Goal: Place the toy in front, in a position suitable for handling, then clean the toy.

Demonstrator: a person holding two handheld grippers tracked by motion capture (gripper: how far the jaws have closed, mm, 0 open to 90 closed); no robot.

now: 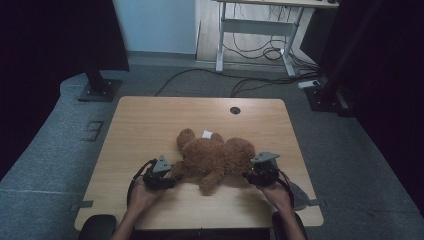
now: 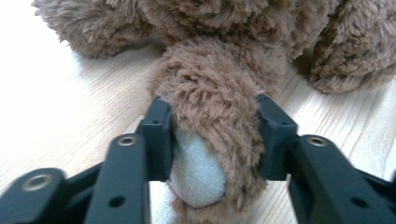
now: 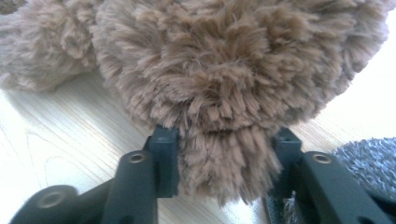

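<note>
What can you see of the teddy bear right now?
The bear is brown, shaggy plush, lying flat near the middle of the wooden table, limbs spread, a white tag by its head. The left tongs clamp a limb with a pale felt sole; the right tongs pinch a fluffy part at its other end.

Brown plush teddy bear [image 1: 215, 156], shaggy fur, lying flat and sprawled across the near half of the wooden bench [image 1: 150, 125], long axis roughly left to right. White tag [image 1: 207, 134] on its far side. One limb ends in a pale smooth sole [image 2: 196, 170]. Limbs at both ends are pinched.
</note>
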